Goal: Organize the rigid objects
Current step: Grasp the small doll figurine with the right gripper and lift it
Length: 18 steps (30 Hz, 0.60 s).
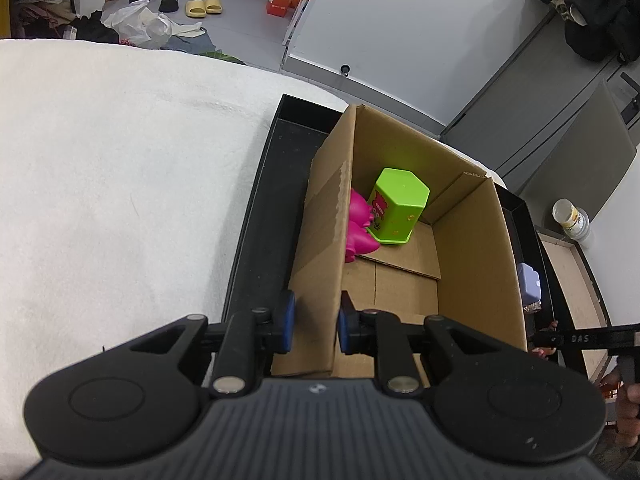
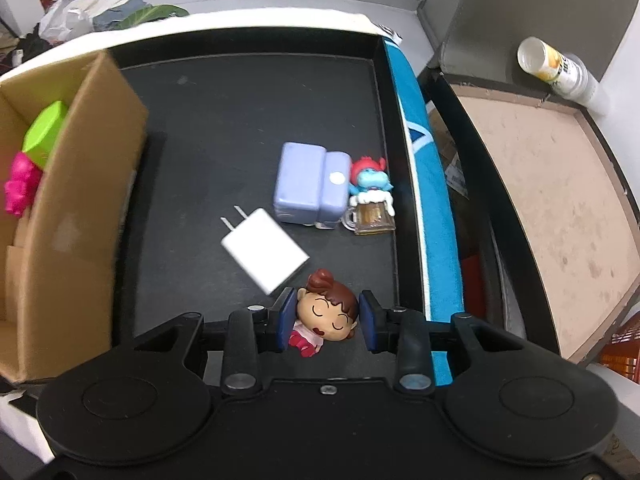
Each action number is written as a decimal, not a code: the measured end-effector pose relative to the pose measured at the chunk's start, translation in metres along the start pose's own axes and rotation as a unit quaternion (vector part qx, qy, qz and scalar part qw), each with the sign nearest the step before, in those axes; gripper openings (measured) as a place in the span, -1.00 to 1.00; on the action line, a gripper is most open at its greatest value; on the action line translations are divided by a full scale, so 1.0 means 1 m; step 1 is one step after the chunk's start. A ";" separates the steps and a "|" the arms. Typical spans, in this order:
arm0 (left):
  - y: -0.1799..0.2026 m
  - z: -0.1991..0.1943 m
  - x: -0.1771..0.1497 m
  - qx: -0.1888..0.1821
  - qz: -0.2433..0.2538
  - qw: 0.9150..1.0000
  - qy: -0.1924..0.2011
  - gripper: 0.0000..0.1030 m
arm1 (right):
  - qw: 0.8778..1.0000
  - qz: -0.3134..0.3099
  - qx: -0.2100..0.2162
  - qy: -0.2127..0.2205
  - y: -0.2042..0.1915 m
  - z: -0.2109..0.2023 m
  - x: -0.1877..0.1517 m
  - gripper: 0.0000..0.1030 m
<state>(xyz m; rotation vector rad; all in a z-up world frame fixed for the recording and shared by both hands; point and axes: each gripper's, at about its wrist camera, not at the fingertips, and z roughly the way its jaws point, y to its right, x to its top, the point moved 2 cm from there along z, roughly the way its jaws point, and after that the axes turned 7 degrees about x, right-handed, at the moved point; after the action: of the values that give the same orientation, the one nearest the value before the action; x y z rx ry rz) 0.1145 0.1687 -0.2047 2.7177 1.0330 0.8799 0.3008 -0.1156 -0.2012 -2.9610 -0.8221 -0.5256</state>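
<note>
Cardboard box (image 1: 472,256) wall pinched tight by the left hand-held gripper (image 1: 316,322), steadying it on the black tray (image 2: 248,92). Right hand-held gripper (image 2: 327,322) has clamped the brown-haired figurine (image 2: 326,312) low over the tray; next, I reckon, lift and carry it across into the box.

just ahead of your left claw, the cardboard box (image 1: 472,248) wall hides most of the pink toy (image 1: 360,228); only its right part shows beside the green container (image 1: 396,206). far right of that claw, the box's other wall covers all but a sliver of the lilac case (image 1: 530,286). left of your right claw, the box runs off the picture's edge, and the container's print is too small to read.
</note>
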 end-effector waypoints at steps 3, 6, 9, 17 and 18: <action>0.000 0.000 0.000 0.000 0.000 1.000 0.001 -0.62 | 1.000 -0.006 0.004 0.008 -0.005 -0.009 0.001 -0.35; 0.000 0.000 0.000 0.000 0.000 1.000 0.000 -0.62 | 1.000 -0.013 0.009 0.016 -0.010 -0.018 0.004 -0.35; 0.001 -0.001 0.000 0.000 0.000 1.000 0.001 -0.62 | 0.999 -0.019 0.018 0.024 -0.016 -0.027 0.006 -0.35; 0.000 -0.001 0.000 -0.001 -0.001 1.000 -0.001 -0.62 | 0.997 -0.039 0.032 0.051 -0.035 -0.053 0.016 -0.35; 0.000 -0.001 0.000 -0.001 -0.001 1.000 -0.001 -0.62 | 0.997 -0.041 0.033 0.053 -0.037 -0.055 0.017 -0.35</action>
<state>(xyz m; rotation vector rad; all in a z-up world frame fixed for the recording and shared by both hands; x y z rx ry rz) 0.1141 0.1689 -0.2041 2.7144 1.0335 0.8763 0.2784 -0.0814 -0.1459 -2.8215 -0.9353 -0.6415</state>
